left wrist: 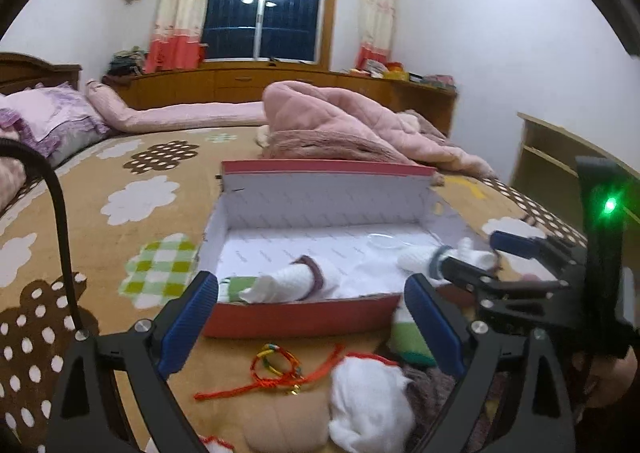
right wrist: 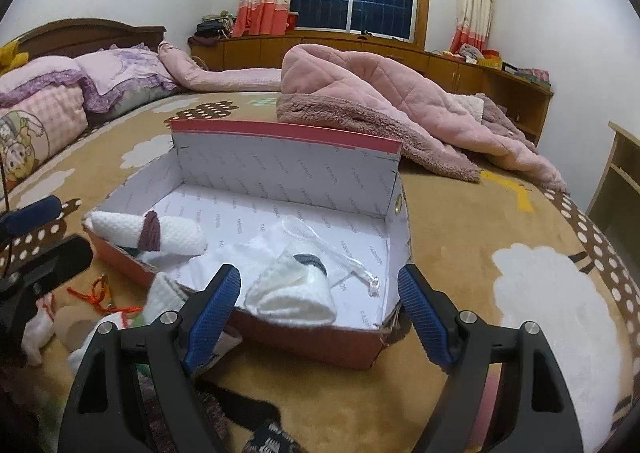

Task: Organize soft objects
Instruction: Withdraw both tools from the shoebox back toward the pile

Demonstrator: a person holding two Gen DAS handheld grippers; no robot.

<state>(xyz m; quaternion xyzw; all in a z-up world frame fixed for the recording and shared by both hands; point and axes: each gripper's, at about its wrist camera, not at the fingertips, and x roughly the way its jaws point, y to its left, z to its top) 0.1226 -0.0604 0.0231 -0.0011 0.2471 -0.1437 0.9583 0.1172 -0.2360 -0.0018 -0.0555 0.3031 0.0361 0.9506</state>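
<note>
A red shoebox (left wrist: 304,317) with a white lining (right wrist: 288,169) sits open on the bed. Inside it lie a rolled white sock with a purple band (left wrist: 296,281) (right wrist: 148,233), a green-and-white sock (left wrist: 236,289) and a rolled white sock with a grey band (right wrist: 292,293) (left wrist: 424,259). My right gripper (right wrist: 320,313) (left wrist: 484,257) is open over the box's near right corner, the grey-banded sock lying loose between its pads. My left gripper (left wrist: 312,327) (right wrist: 44,237) is open in front of the box, holding nothing. More socks (left wrist: 368,405) lie piled in front of the box.
A red cord (left wrist: 276,373) lies on the bedcover by the sock pile. A clear plastic piece (right wrist: 320,241) rests in the box. A pink quilt (right wrist: 380,101) is heaped behind the box, pillows (right wrist: 116,73) at far left, a wooden shelf (right wrist: 616,181) at right.
</note>
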